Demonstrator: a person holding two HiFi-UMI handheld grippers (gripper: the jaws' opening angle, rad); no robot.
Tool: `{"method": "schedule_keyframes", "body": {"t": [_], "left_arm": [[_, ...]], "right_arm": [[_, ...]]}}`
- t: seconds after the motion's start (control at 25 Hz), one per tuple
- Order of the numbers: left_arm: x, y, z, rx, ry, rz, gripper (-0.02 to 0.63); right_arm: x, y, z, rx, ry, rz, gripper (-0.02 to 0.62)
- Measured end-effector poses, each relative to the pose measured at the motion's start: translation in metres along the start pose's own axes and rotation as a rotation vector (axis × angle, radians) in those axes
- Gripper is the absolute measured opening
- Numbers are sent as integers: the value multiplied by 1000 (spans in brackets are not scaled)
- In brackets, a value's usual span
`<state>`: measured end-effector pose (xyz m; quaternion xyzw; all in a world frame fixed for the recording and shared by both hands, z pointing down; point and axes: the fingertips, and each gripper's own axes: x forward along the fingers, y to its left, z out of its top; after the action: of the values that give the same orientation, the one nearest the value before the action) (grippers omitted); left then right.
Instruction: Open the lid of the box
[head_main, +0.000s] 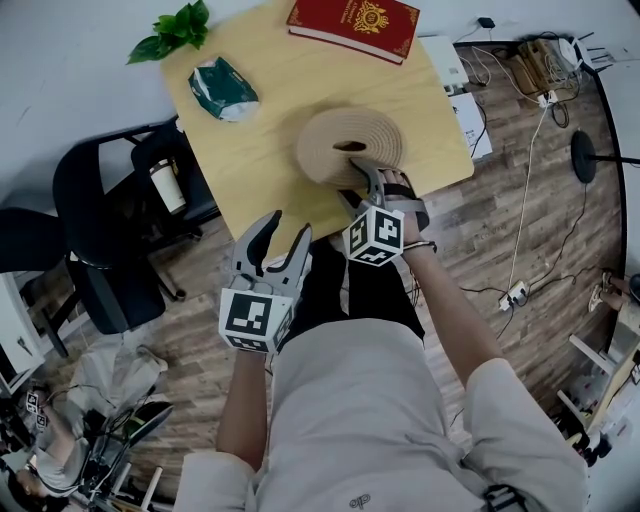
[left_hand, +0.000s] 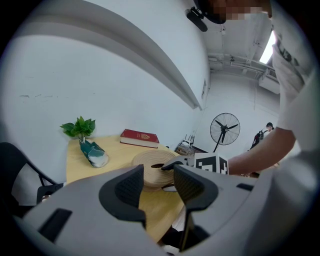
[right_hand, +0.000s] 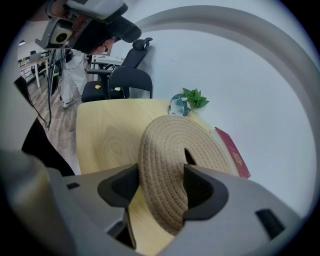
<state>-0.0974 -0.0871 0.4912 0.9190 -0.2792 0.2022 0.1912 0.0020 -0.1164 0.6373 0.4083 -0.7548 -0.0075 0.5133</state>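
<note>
**Lid gripped at its rim, not yet raised**

The woven lid (right_hand: 170, 165) sits between the jaws of the right gripper (right_hand: 160, 185). Its near rim fills the gap and both pads seem to press on it. It appears to lie flat on the worktop (head_main: 250, 150), so the lifting is still to do. The right forearm reaches forward, wrist turned. The left gripper (head_main: 287, 232) hangs back short of the worktop edge, its jaws apart with nothing between them.
</note>
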Motion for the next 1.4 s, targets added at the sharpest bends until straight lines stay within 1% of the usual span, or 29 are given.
{"method": "schedule_keyframes", "body": {"t": [0.28,0.64,0.88,1.08,1.2,1.4], "left_arm": [[-2,5,4,-4,-10,14,173],[-2,9,10,-6,-24,21,173],[-2,16,22,-10,-40,54,173],[1,18,27,-19,-50,76,173],[4,15,28,-29,-53,88,173],[10,2,29,-33,-50,83,173]], "right_arm": [[-4,-1,2,13,-6,20,262],[-14,-4,9,30,-35,52,233],[-25,-7,15,50,-58,79,219],[-34,-14,22,41,-84,98,188],[-38,-15,24,39,-97,116,179],[-48,-21,29,46,-117,138,163]]}}
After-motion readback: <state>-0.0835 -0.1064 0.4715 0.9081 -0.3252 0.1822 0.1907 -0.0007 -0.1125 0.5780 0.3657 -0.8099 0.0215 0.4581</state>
